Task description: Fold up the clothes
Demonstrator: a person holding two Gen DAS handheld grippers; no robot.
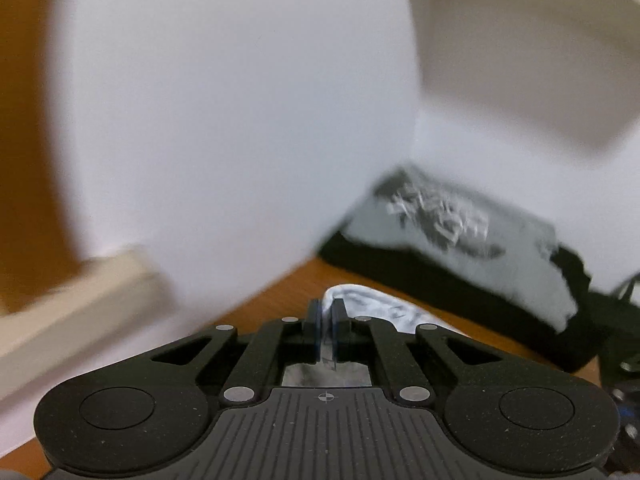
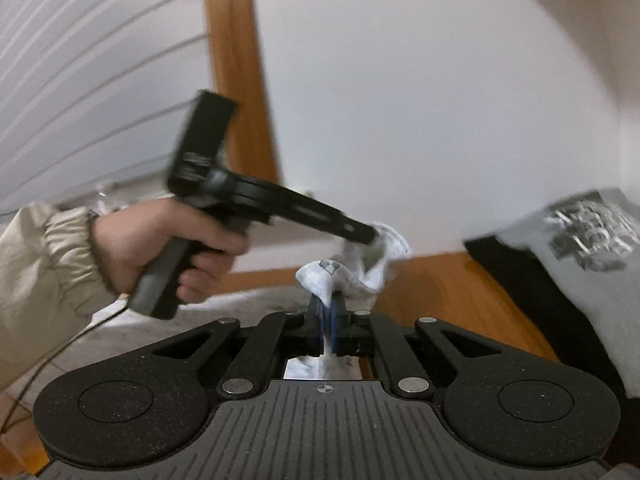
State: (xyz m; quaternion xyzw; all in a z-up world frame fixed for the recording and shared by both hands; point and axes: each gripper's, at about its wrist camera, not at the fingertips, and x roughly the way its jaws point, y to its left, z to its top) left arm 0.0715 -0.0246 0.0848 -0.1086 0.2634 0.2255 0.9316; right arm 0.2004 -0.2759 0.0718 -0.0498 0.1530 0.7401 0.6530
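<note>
Right wrist view shows both the left hand-held gripper [image 2: 370, 236] and right hand-held gripper [image 2: 327, 316] clamped on a light, limp white garment [image 2: 360, 268], best held at its edges.

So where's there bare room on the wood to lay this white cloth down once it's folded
Bare wood shows between the held white cloth and the folded grey printed shirt on its black pile. Another strip runs from the wall to the left gripper. It is crowded on the right, where the pile sits. The right gripper and the left both pinch the cloth.
</note>
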